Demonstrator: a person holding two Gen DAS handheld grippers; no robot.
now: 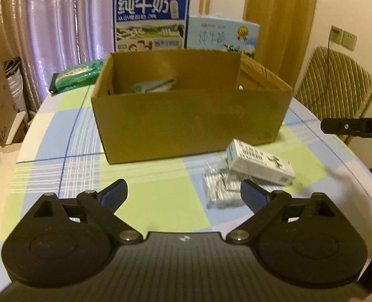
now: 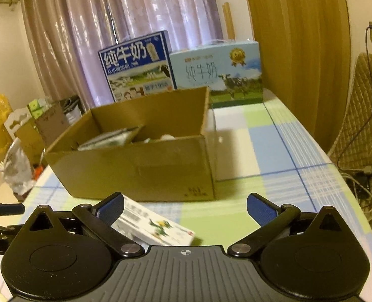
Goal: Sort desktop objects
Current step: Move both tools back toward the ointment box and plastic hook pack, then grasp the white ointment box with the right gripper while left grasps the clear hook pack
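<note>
An open cardboard box (image 1: 186,123) (image 2: 135,173) stands mid-table with a few packets inside (image 1: 153,85) (image 2: 110,138). In front of its right corner lies a small white medicine box (image 1: 260,162) (image 2: 155,225), resting partly on a clear blister pack (image 1: 220,187). My left gripper (image 1: 183,193) is open with nothing between its fingers, and the blister pack sits just beside its right fingertip (image 1: 252,193). My right gripper (image 2: 184,207) is open too, hovering over the medicine box, which shows by its left fingertip (image 2: 111,206).
Two milk cartons (image 1: 150,20) (image 1: 222,34) stand behind the box. A green packet (image 1: 79,74) lies at the table's far left. A padded chair (image 1: 334,83) stands to the right, boxes and bags (image 2: 22,136) on the floor left. The checked tablecloth (image 2: 274,151) stretches right of the box.
</note>
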